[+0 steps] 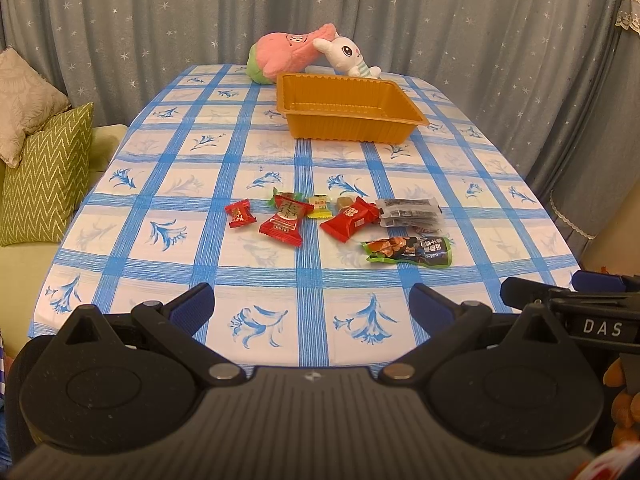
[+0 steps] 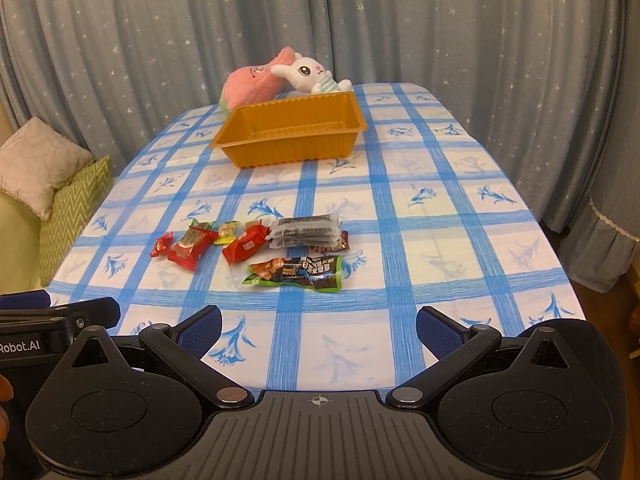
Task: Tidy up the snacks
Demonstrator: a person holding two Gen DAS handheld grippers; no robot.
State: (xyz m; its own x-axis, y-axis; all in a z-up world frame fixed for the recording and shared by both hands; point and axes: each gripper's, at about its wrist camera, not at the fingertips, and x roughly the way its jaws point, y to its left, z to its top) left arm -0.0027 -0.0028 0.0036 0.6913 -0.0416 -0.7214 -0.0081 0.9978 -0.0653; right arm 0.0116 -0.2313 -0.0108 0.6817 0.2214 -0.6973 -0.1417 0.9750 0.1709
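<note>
Several wrapped snacks lie in a loose row mid-table: a small red candy (image 1: 240,213) (image 2: 161,244), a red packet (image 1: 285,220) (image 2: 190,249), a yellow candy (image 1: 319,205) (image 2: 226,231), another red packet (image 1: 349,218) (image 2: 245,247), a clear pack of dark snacks (image 1: 411,212) (image 2: 306,231) and a green-edged pouch (image 1: 408,251) (image 2: 296,273). An empty orange tray (image 1: 348,109) (image 2: 288,130) stands beyond them. My left gripper (image 1: 311,300) and right gripper (image 2: 319,324) hover open over the near table edge, holding nothing.
A pink plush (image 1: 285,56) (image 2: 250,82) and a white bunny plush (image 1: 348,56) (image 2: 310,74) lie behind the tray. Green and beige cushions (image 1: 44,168) (image 2: 60,184) sit on a sofa to the left. A starry curtain (image 1: 400,12) hangs behind the blue-checked tablecloth (image 1: 304,280).
</note>
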